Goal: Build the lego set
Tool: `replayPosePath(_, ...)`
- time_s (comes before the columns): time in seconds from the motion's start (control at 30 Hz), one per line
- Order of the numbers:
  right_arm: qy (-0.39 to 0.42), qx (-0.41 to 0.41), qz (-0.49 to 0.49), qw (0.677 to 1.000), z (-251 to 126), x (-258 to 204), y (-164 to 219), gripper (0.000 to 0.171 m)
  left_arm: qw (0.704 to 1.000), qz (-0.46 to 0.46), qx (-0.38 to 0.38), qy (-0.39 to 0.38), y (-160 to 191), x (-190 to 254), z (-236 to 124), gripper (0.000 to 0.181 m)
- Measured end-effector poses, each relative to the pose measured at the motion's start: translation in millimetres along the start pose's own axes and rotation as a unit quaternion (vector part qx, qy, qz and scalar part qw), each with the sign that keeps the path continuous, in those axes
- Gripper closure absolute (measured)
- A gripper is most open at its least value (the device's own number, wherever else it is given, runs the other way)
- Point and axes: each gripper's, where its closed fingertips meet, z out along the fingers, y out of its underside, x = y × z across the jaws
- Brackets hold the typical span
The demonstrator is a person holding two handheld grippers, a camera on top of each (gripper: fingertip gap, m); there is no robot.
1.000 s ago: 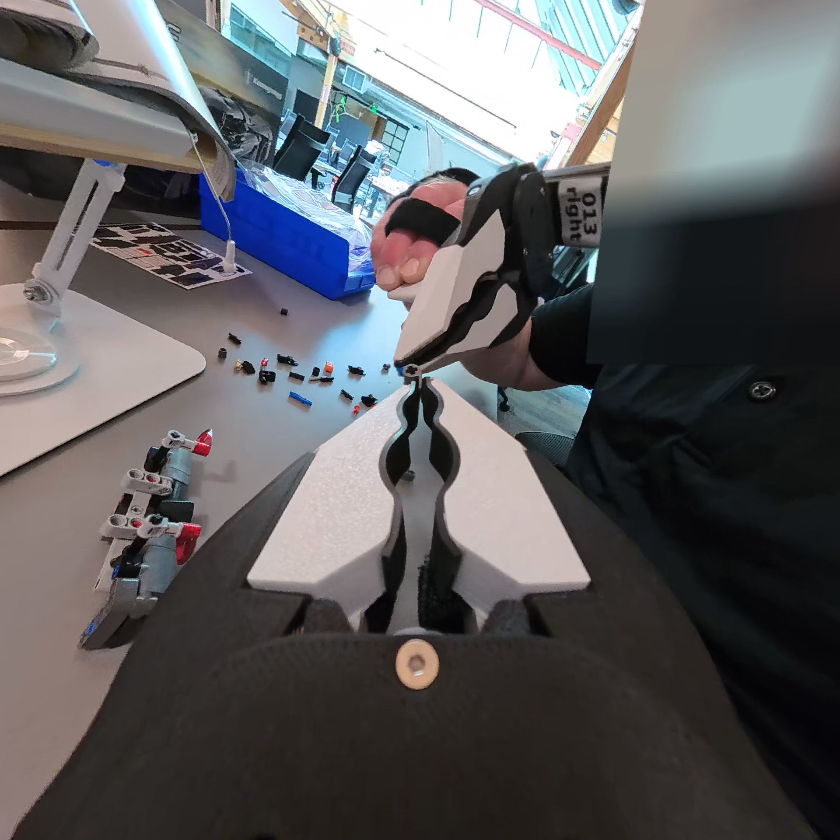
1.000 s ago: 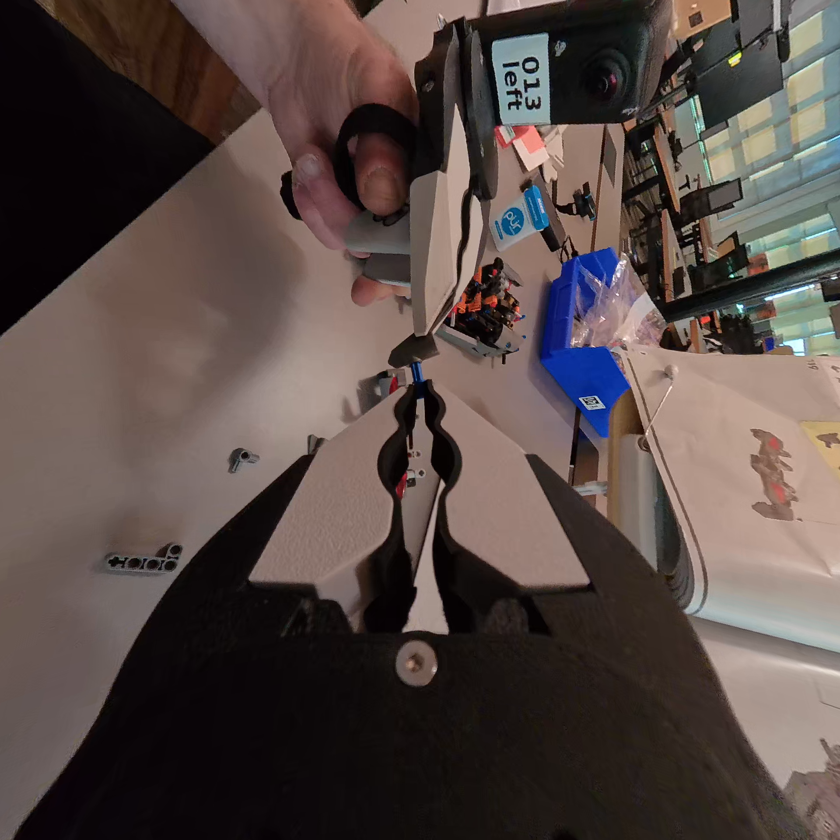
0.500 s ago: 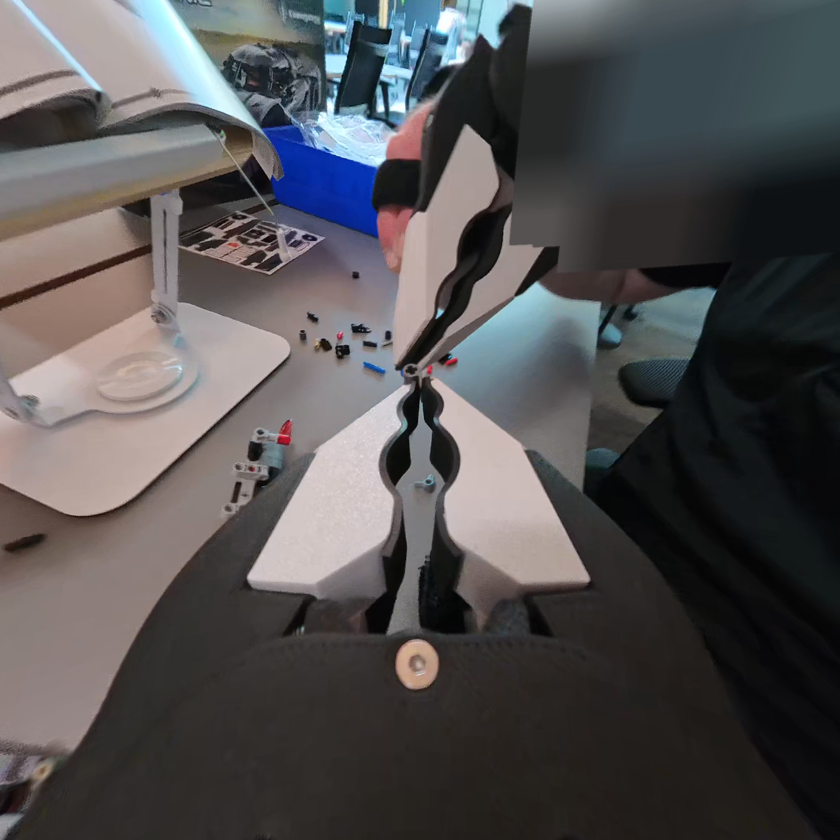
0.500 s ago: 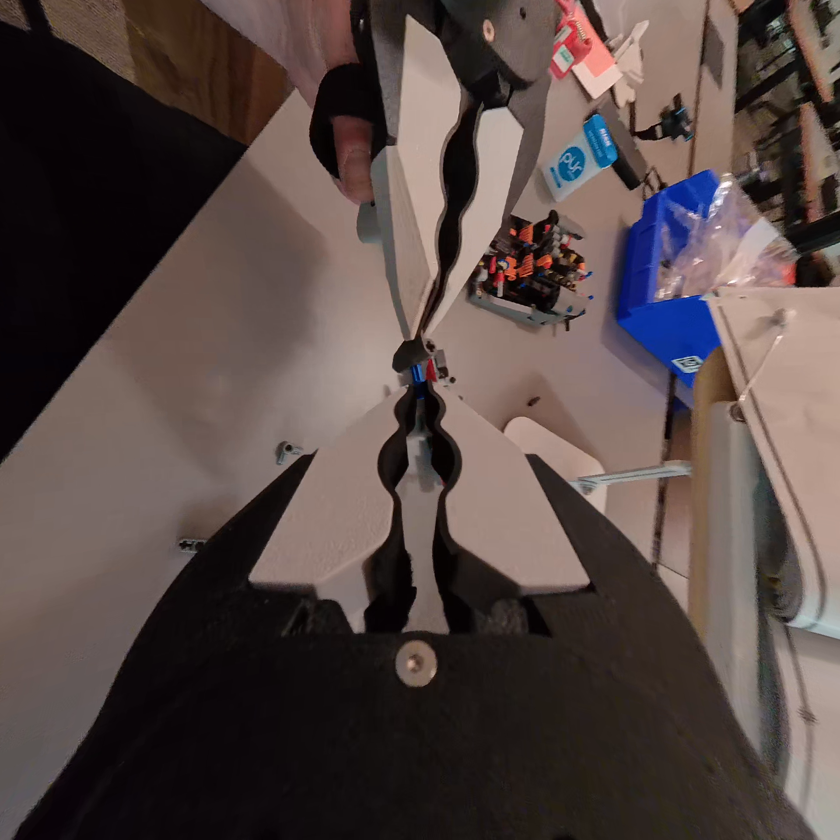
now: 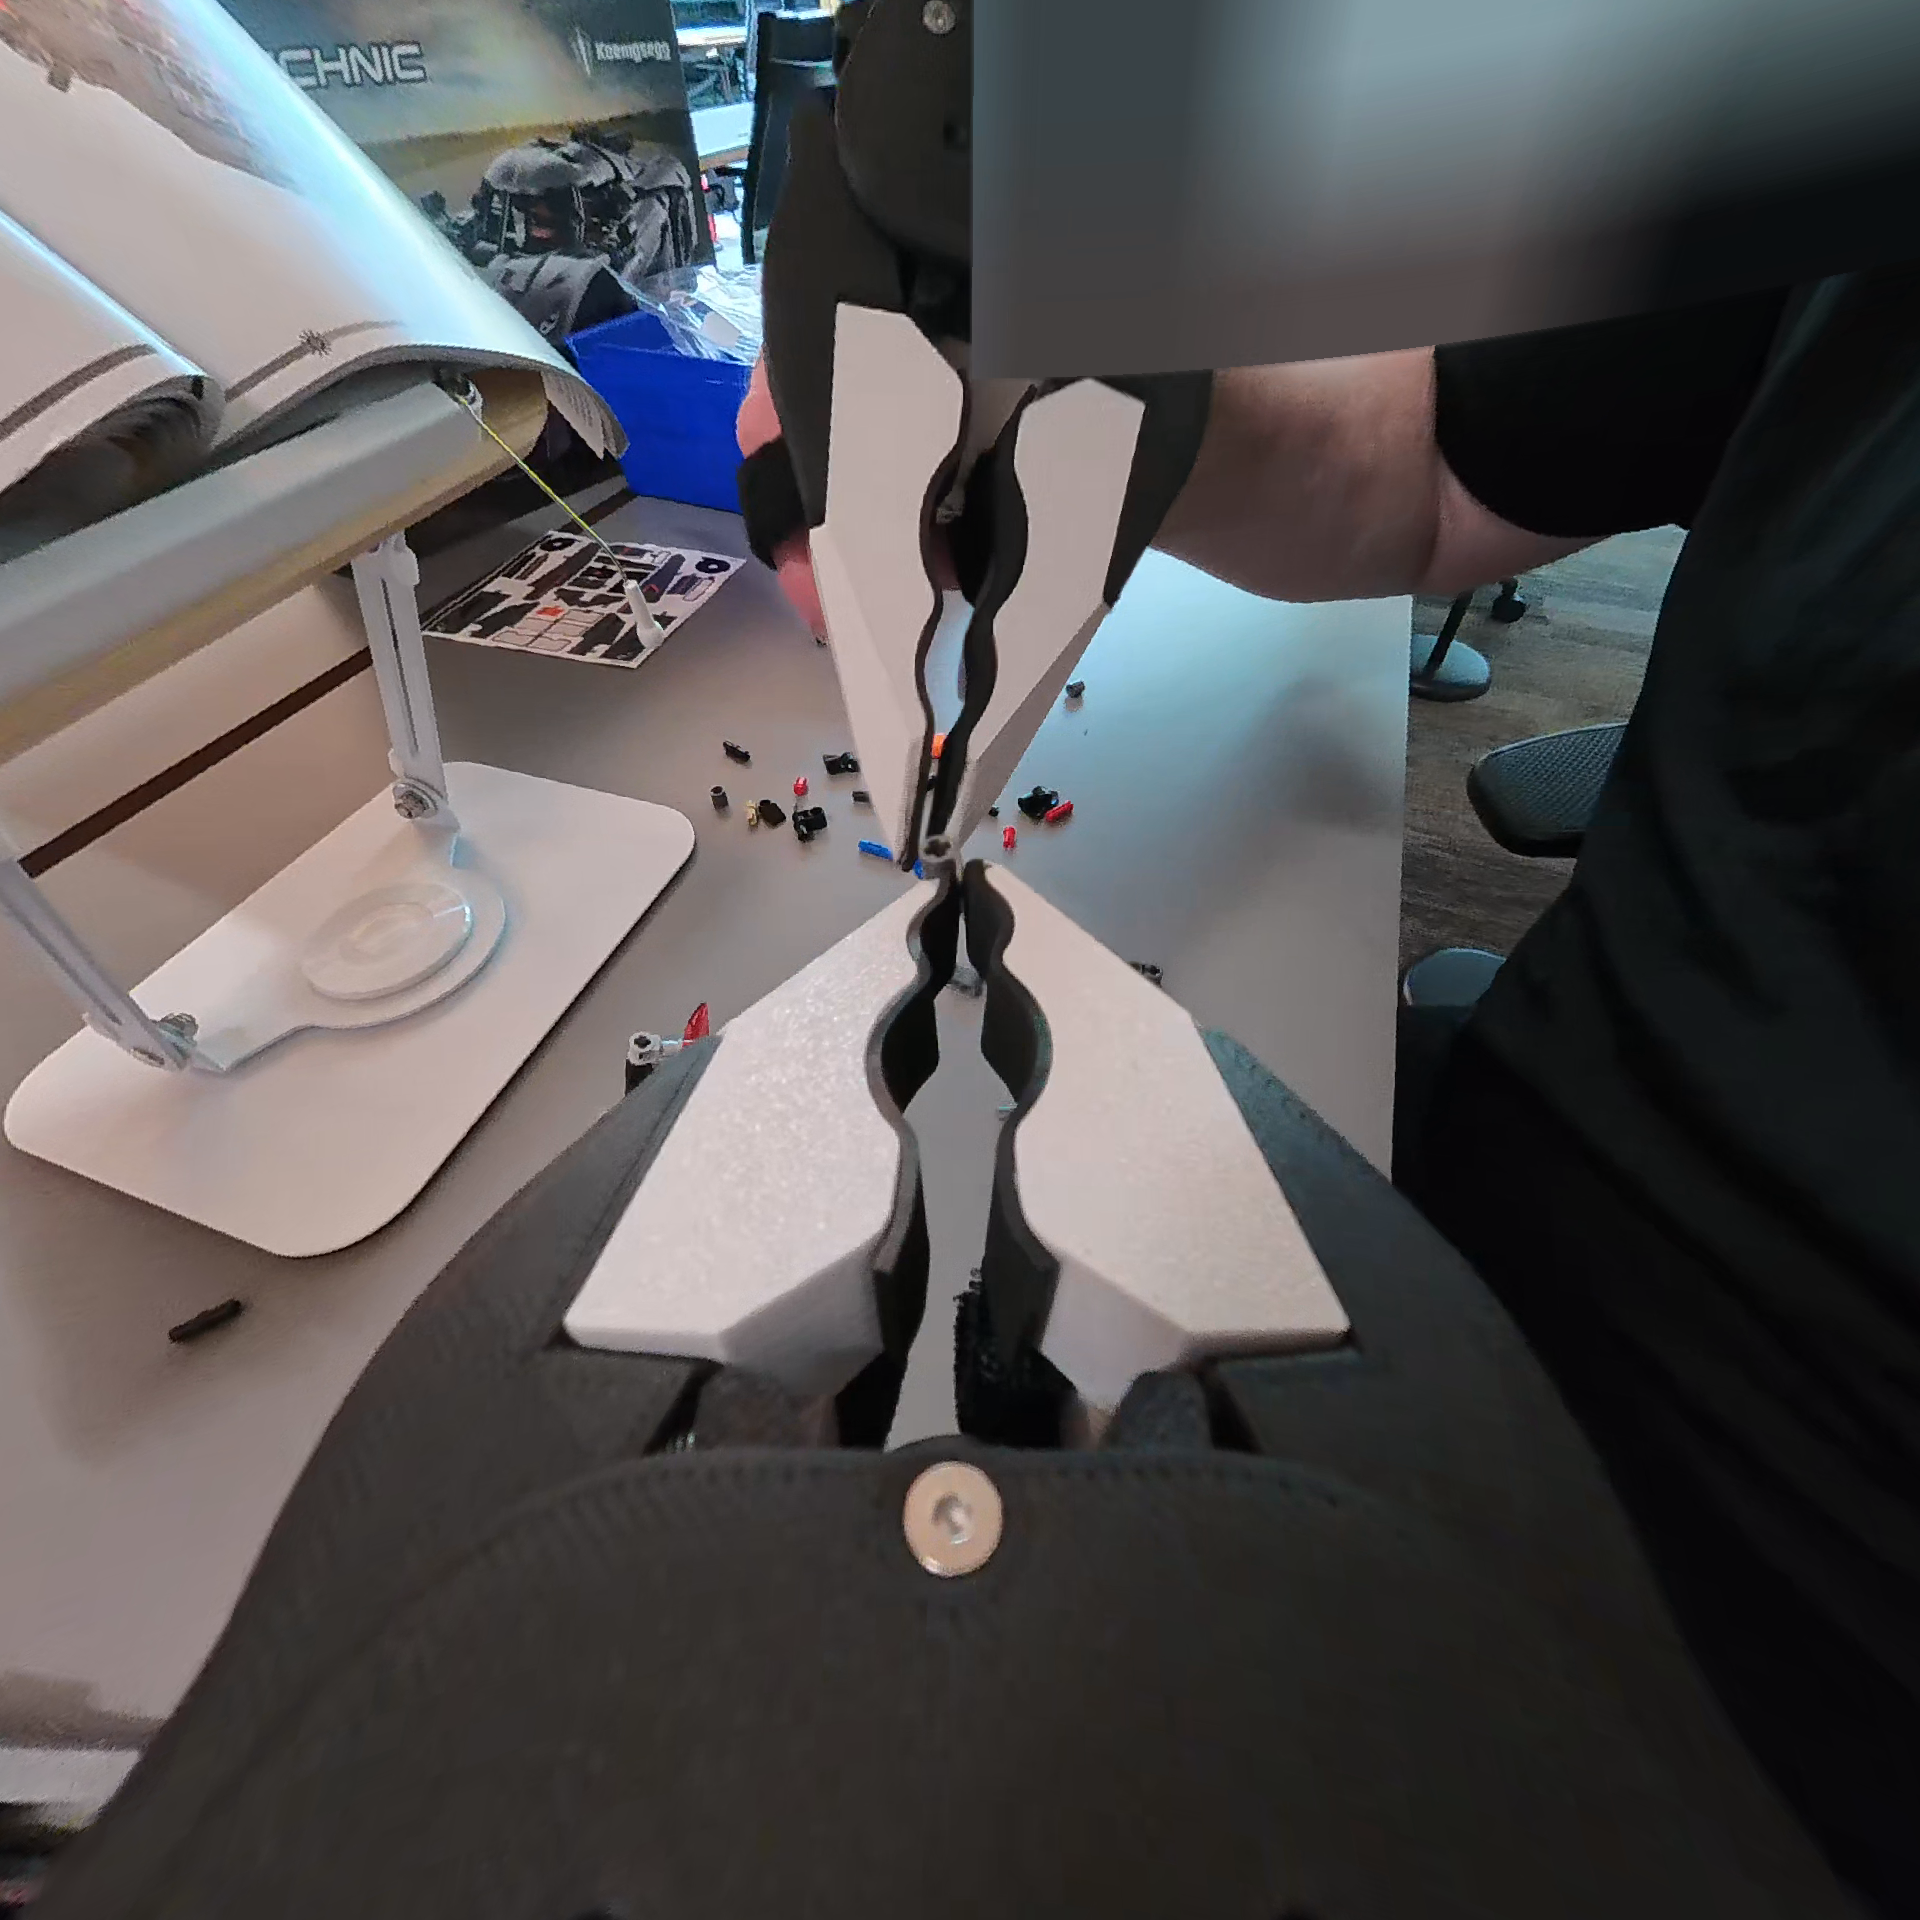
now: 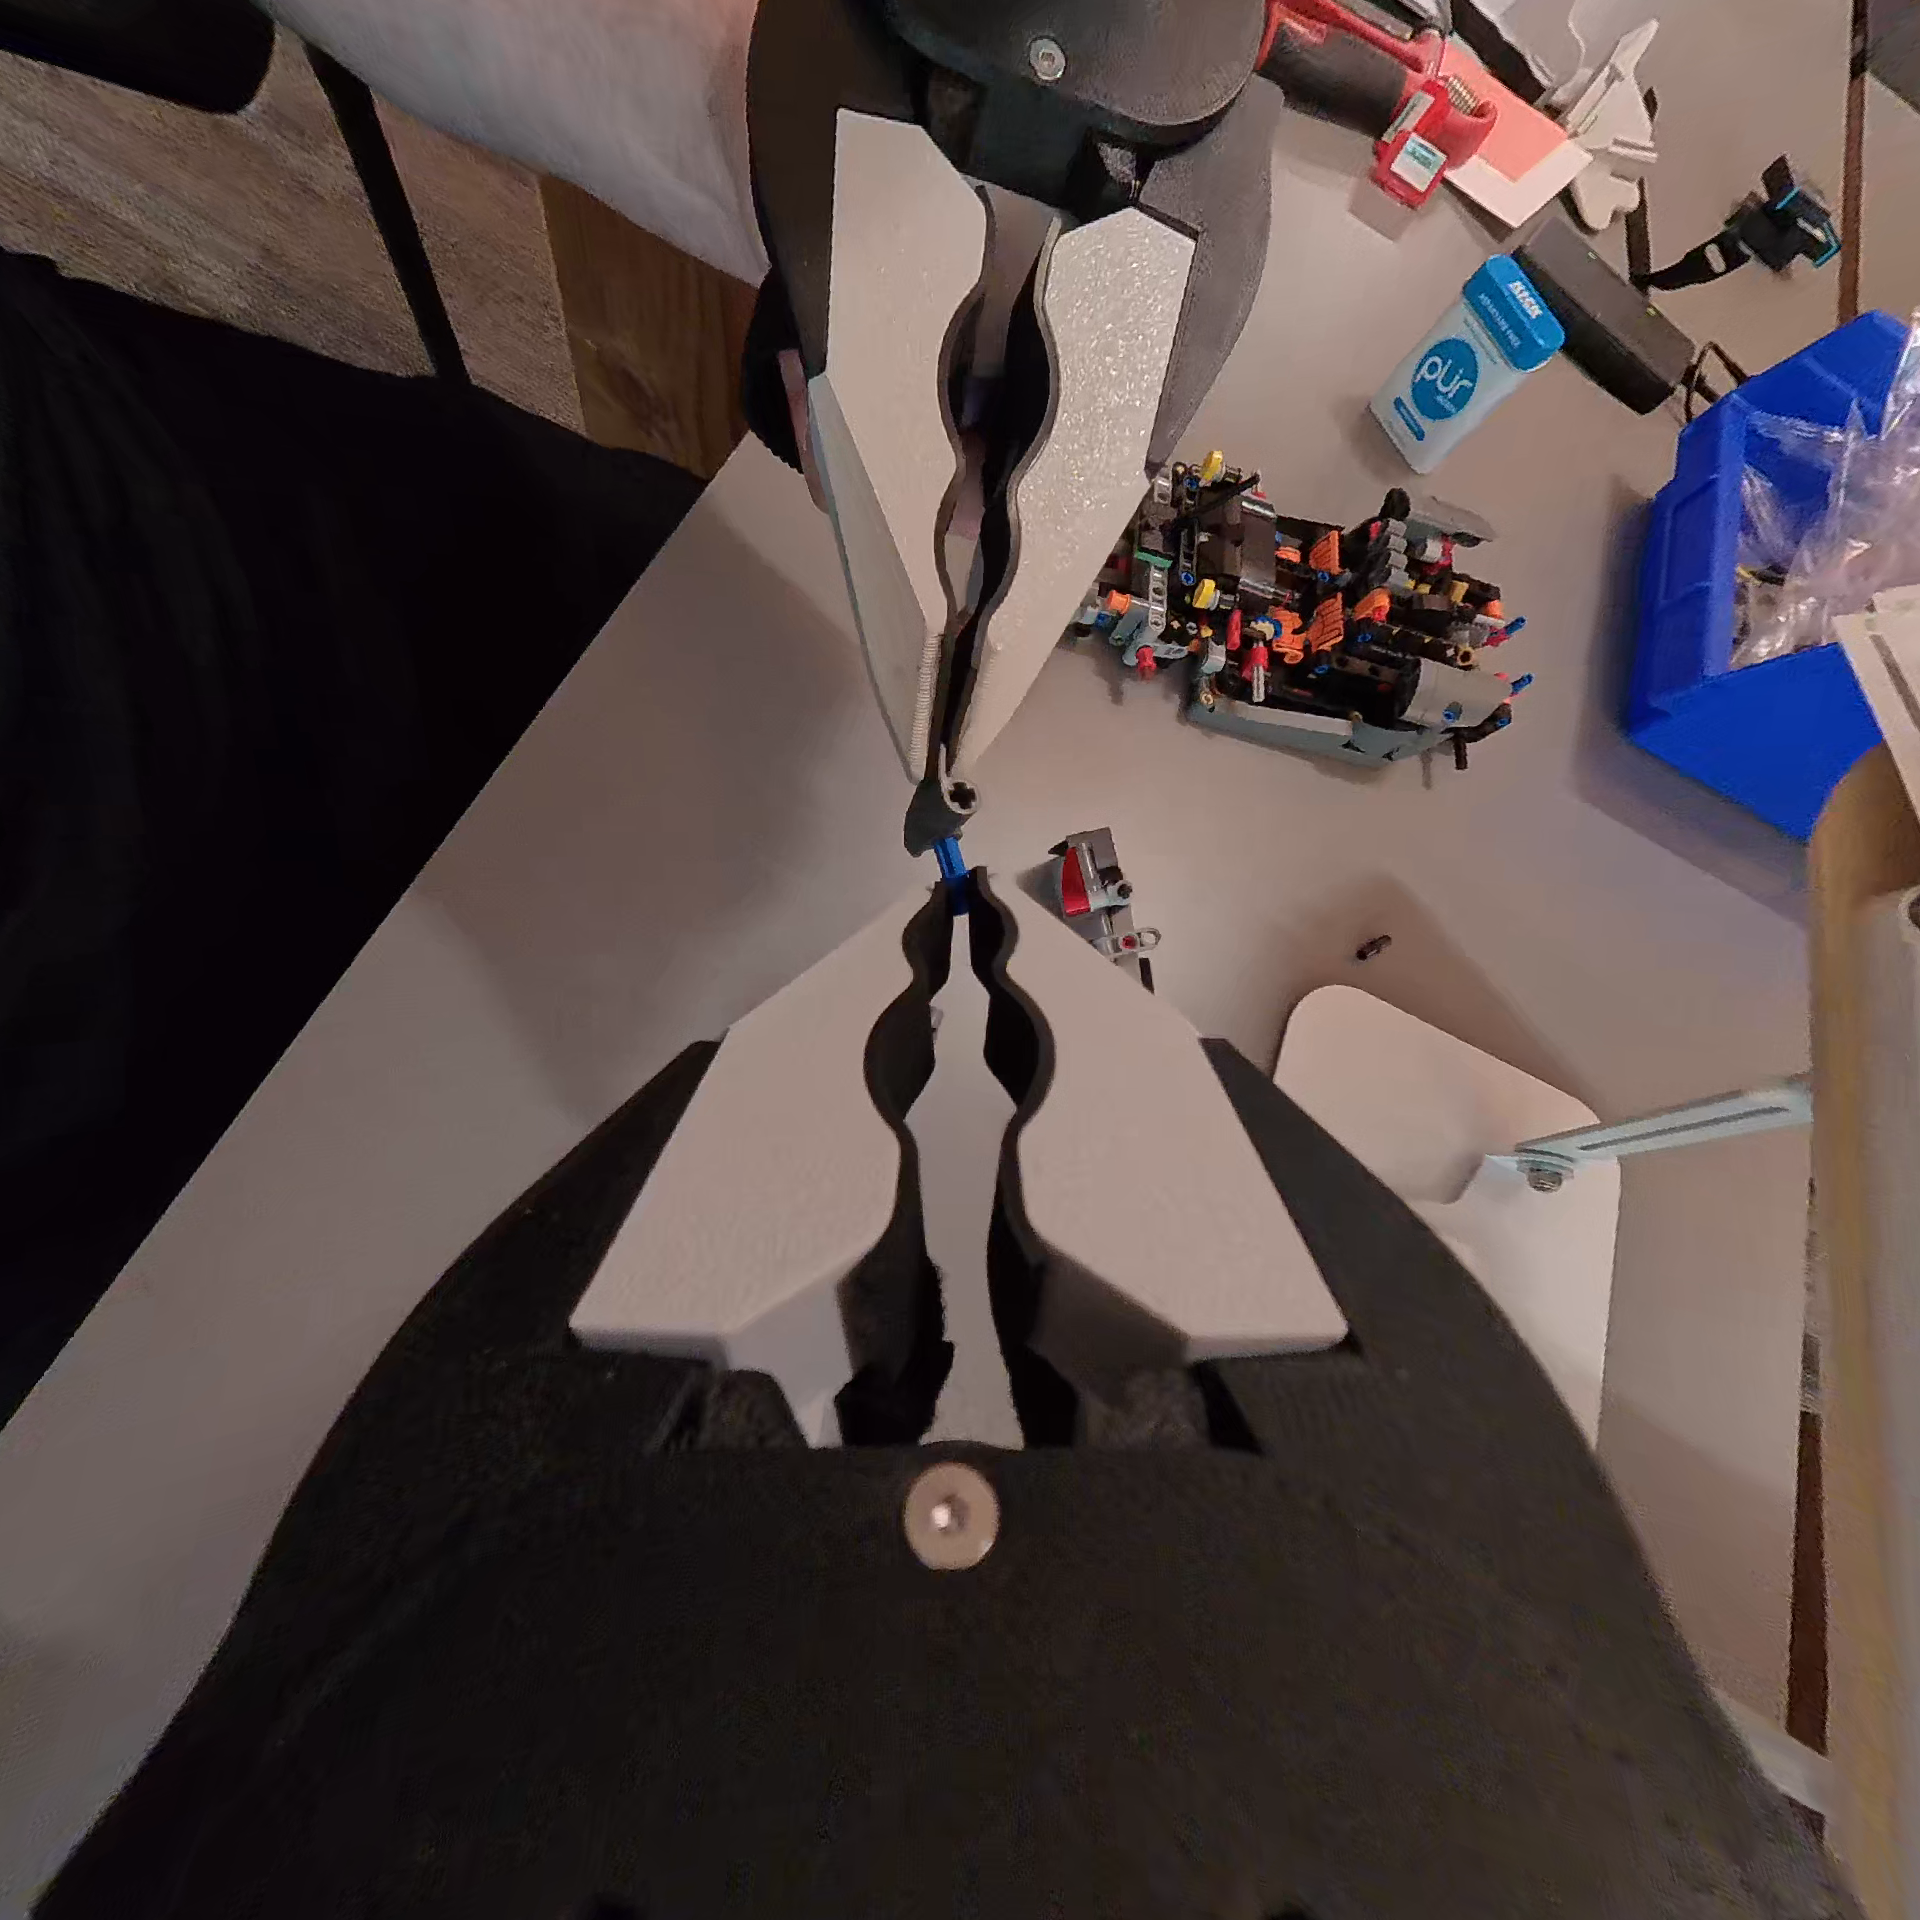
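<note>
My left gripper (image 5: 954, 881) is shut on a small grey connector (image 5: 940, 847) with a cross hole, held at its fingertips. In the right wrist view it comes down from above with the same grey connector (image 6: 948, 805). My right gripper (image 6: 961, 899) is shut on a short blue pin (image 6: 950, 868). The pin's far end sits against or in the grey connector. The two grippers meet tip to tip above the grey table (image 5: 1195, 831). In the left wrist view the right gripper (image 5: 928, 850) points down at the connector.
A part-built model (image 6: 1309, 623), a blue bin (image 6: 1745, 644) and a blue-white container (image 6: 1465, 364) stand on the table. A small grey-red assembly (image 6: 1091, 873) lies near the tips. Loose parts (image 5: 810, 810), a sticker sheet (image 5: 582, 603) and a booklet stand's white base (image 5: 343, 987) are at left. The part-built model (image 6: 1309, 623) is about equally far from each gripper, around 30 centimetres.
Both grippers have turned and swung while staying tip to tip, each still shut on its piece. The right gripper now points straight down at the left one's tips.
</note>
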Motion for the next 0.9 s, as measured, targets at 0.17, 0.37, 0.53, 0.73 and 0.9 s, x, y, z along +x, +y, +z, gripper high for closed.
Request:
replayPosePath(0.17,0.011,-0.015,0.022,1.000,0,1,4,0.171,1.000,0.018,-0.018,-0.014,1,-2,4,0.181)
replayPosePath(0.37,-0.001,-0.037,0.048,0.998,0,1,8,0.171,0.997,0.054,-0.043,-0.030,2,-2,8,0.181)
replayPosePath(0.53,-0.011,-0.030,0.082,0.996,-1,0,7,0.171,0.994,0.079,-0.052,-0.047,-2,-1,9,0.181)
replayPosePath(0.73,-0.018,-0.028,0.101,0.994,-2,0,8,0.171,0.993,0.087,-0.060,-0.052,-1,-1,11,0.181)
replayPosePath(0.9,-0.028,-0.031,0.120,0.992,1,-3,14,0.171,0.991,0.096,-0.078,-0.054,5,0,14,0.181)
